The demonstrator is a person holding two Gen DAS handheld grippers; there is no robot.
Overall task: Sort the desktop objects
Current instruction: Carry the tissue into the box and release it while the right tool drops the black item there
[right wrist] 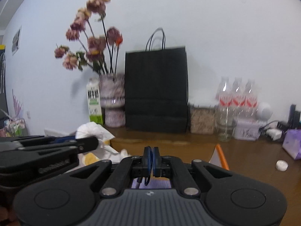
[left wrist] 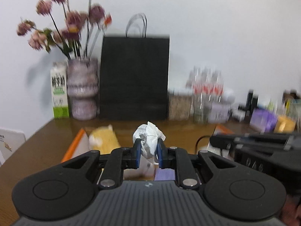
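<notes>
Left gripper (left wrist: pixel 148 150) nearest my camera, clamped on one crumpled white tissue (left wrist: pixel 149 138) held above the brown desk (left wrist: pixel 37 143), my right gripper (right wrist: pixel 151 159) fully closed on nothing I can see, one black paper bag (left wrist: pixel 134 77), one flower vase (left wrist: pixel 82 88), one milk carton (left wrist: pixel 59 92), three clear bottles (right wrist: pixel 237 101) behind.

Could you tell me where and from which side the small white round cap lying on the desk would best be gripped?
Probably from straight above, across its round side wall. The small white cap lies flat and low on the brown desk, so a level approach would likely scrape the wood. Bare desk surrounds it, with the purple box behind. The right gripper, shut, is nearer but must open first.
</notes>
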